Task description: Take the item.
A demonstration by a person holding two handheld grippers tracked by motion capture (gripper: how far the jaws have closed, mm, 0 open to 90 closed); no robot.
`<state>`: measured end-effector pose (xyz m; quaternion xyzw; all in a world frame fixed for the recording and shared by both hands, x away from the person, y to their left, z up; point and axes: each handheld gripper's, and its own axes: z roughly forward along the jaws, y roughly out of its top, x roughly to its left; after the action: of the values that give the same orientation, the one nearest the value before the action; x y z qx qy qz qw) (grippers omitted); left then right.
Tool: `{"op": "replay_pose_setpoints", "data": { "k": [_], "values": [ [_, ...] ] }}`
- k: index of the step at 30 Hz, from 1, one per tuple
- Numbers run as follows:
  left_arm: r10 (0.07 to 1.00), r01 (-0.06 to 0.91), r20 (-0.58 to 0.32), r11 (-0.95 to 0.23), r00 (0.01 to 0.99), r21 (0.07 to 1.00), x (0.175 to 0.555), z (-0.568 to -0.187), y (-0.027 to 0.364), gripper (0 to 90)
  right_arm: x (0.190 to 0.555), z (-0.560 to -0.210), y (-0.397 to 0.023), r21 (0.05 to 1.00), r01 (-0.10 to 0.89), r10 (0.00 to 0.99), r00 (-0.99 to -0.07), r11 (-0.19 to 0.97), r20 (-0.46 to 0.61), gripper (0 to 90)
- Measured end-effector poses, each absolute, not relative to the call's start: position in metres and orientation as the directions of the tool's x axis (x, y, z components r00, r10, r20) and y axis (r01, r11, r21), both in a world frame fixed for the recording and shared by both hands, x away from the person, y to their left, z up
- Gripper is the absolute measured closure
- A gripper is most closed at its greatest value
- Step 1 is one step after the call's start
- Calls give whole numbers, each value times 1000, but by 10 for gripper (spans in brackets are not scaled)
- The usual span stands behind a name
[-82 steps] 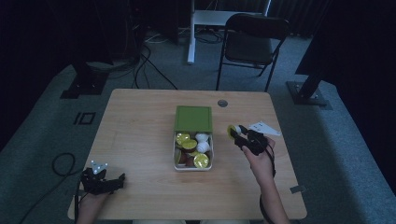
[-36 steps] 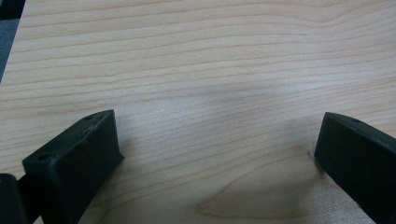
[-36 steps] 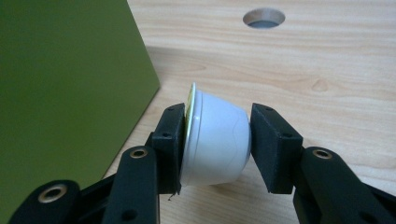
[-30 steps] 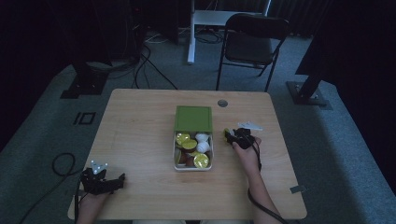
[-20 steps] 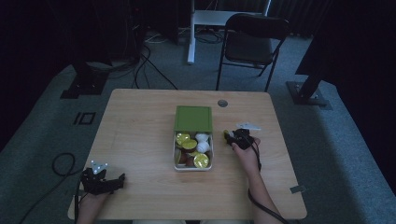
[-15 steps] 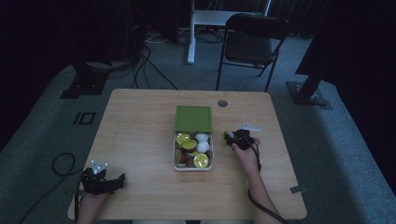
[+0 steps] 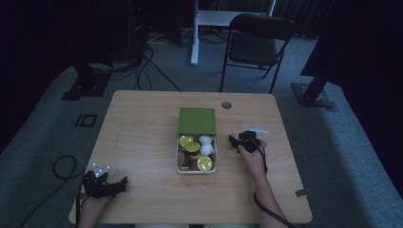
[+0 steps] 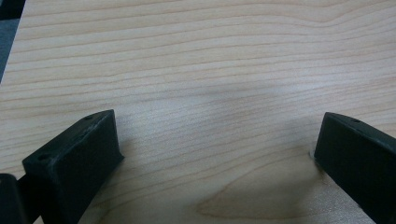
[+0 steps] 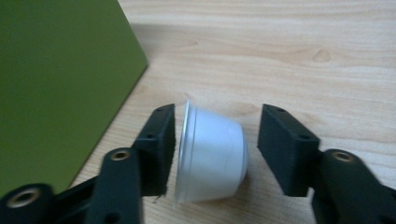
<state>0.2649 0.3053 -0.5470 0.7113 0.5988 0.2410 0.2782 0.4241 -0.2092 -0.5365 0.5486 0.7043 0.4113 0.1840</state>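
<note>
Left hand-held gripper [image 7: 105,184] rests at the near counter [image 7: 142,133] corner, jaws wide apart on bare wood. Right hand-held gripper [image 9: 215,140] has just been opening: a white capsule [image 9: 212,161] lies on its side between the parted jaws, rim touching one pad, other pad clear. Looks released beside the green box [image 7: 196,140], not inside. Right forearm reaches forward, gripper pointing left toward the box.
</note>
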Motion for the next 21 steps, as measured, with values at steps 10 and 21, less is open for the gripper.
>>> {"op": "replay_pose_setpoints", "data": {
  "k": [10, 21],
  "values": [
    [986, 718, 10, -128, 166, 684, 265, -547, 305, 3, 414, -520, -219, 805, 590, 919, -347, 58, 188, 328],
    [986, 717, 9, -126, 165, 685, 265, -547, 305, 3, 398, -510, -243, 827, 560, 938, -309, 46, 157, 233]
  ]
}}
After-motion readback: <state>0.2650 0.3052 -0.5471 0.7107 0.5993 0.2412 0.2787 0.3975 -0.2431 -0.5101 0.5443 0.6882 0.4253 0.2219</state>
